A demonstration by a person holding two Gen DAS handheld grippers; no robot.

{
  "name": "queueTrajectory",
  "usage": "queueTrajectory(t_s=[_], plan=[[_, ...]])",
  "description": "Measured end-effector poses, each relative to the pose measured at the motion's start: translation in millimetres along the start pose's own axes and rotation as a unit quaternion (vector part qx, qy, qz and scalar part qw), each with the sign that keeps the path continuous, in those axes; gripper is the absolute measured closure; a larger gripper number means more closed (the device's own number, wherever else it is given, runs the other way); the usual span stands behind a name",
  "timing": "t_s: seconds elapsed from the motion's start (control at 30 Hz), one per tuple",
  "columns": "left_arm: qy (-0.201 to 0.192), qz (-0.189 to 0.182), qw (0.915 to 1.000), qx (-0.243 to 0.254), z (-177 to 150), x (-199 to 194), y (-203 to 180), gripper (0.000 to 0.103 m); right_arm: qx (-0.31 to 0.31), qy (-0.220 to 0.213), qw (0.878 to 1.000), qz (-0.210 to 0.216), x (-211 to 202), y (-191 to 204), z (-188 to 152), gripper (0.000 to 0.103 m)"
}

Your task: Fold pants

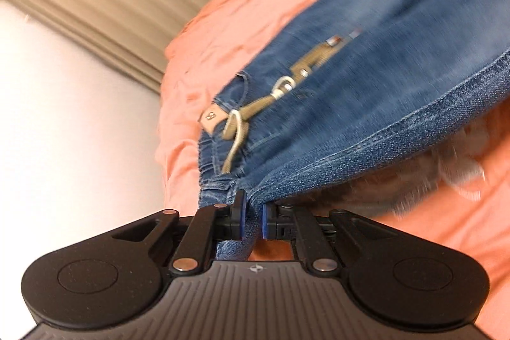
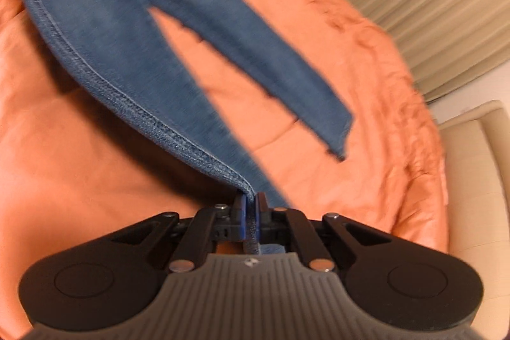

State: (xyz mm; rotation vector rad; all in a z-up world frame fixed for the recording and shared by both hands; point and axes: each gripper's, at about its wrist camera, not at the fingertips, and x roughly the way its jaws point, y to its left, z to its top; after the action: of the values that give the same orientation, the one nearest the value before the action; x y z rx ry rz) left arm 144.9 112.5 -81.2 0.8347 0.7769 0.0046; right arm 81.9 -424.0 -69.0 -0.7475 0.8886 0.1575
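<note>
Both grippers are clamped on the jeans (image 1: 366, 78) – left gripper (image 1: 251, 217) at the waistband, right gripper (image 2: 251, 217) at one hem – lifting them above the orange bed cover (image 2: 79, 180) ahead; the free leg dangles – next, probably lay one leg over the other

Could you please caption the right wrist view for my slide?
Right gripper shut on jeans, legs spread above orange bedspread.
</note>
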Motion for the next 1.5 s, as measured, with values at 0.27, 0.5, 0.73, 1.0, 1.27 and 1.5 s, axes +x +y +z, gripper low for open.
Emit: queueTrajectory(t_s=[0.27, 0.5, 0.73, 1.0, 1.27, 1.5], plan=[[-0.015, 0.018, 0.999, -0.038, 46.3, 1.7, 31.6, 0.095, 0.022, -0.018, 0.998, -0.064, 27.6, -46.0, 48.7, 0.103], [-0.009, 0.03, 0.9981, -0.052, 115.0, 40.1, 62.7, 0.094, 0.045, -0.032, 0.994, -0.099, 79.2, -100.4, 110.0, 0.103], [0.04, 0.021, 0.9977, -0.051, 175.5, 130.3, 63.6, 0.095, 0.047, -0.015, 0.994, -0.1, 173.9, -142.7, 170.0, 0.103], [0.108, -0.022, 0.9919, -0.062, 190.9, 236.6, 46.1, 0.094, 0.014, 0.04, 0.996, -0.081, 307.3, -138.4, 219.0, 0.103], [0.1, -0.048, 0.9905, -0.081, 177.7, 254.9, 39.0, 0.095, -0.017, 0.101, 0.993, -0.056, 381.0, -111.6, 223.8, 0.103], [0.024, -0.058, 0.9869, -0.148, 187.5, 198.4, 90.9, 0.094, 0.007, 0.061, 0.995, -0.083, 344.5, -128.2, 221.1, 0.103]])
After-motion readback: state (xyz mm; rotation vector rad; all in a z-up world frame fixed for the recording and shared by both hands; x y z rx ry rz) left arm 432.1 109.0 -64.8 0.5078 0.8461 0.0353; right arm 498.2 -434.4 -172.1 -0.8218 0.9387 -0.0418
